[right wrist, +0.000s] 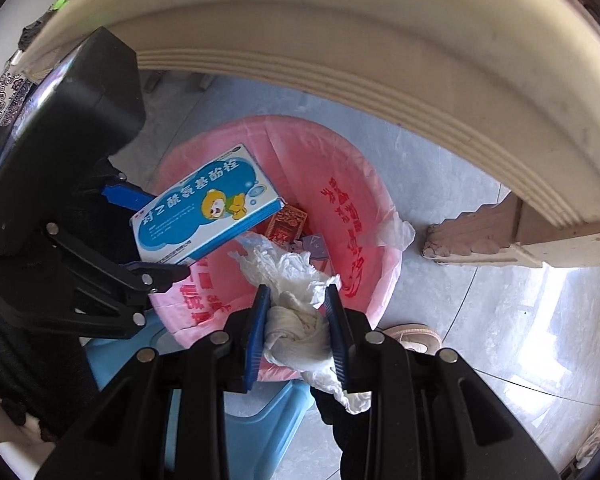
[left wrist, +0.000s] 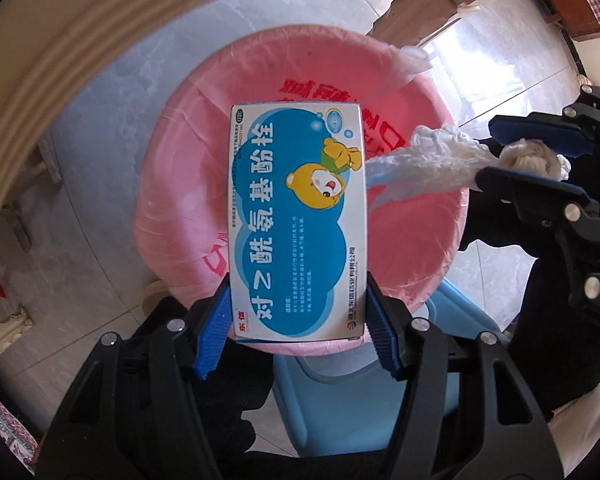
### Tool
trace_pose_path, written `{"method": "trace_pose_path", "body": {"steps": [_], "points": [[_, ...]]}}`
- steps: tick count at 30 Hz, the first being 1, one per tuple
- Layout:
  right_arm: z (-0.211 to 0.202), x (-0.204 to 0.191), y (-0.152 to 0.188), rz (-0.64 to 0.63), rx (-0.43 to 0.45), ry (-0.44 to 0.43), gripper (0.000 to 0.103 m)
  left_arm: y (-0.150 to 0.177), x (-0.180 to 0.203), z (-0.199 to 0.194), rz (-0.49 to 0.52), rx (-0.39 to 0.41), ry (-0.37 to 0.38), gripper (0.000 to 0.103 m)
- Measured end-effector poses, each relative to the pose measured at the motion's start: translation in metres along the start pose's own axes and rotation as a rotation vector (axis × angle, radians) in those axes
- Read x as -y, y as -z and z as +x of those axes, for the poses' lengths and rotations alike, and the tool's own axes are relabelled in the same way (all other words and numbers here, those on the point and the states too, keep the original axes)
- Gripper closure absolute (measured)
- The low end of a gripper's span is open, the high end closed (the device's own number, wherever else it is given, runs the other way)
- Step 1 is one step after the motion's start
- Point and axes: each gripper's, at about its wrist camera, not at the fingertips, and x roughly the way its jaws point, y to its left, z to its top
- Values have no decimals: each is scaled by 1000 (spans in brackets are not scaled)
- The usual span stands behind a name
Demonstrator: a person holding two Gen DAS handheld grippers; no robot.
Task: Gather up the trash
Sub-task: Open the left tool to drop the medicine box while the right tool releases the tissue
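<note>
Over the round bin lined with a pink plastic bag (left wrist: 188, 184), both grippers carry trash. The left gripper (left wrist: 298, 320) is clamped on a flat blue-and-white cardboard medicine box with a cartoon bear (left wrist: 296, 216), which juts out toward twelve o'clock above the bin's mouth. At three o'clock in the left view, the right gripper (right wrist: 296, 332) pinches a crumpled white tissue wad (right wrist: 296, 320). Both loads appear to hang inside the rim, so releasing each in turn should drop them cleanly; the light tissue may cling to a pad.
</note>
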Motion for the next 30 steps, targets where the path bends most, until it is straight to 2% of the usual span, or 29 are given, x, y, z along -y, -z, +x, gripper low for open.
{"method": "trace_pose_path", "body": {"steps": [11,15,17,20,27,29,30], "points": [[21,12,-5,53,-28,-17,75,-14,-27,24,-78,-50,94,43],[29,14,-4,60,-39,-22,74,-18,-33,28,-82,-76,83,43],[32,14,-4,59,-44,-22,74,-18,-33,26,-71,-68,60,43],[37,13,-6,57,-50,-25,74,-17,-33,20,-71,-65,72,43],[41,15,-7,51,-51,-24,74,-20,-27,27,-90,-76,49,43],[41,15,-7,51,-53,-28,74,-20,-27,26,-91,-77,44,35],[41,16,-7,51,-55,-33,74,-20,-28,26,-92,-72,40,35]]}}
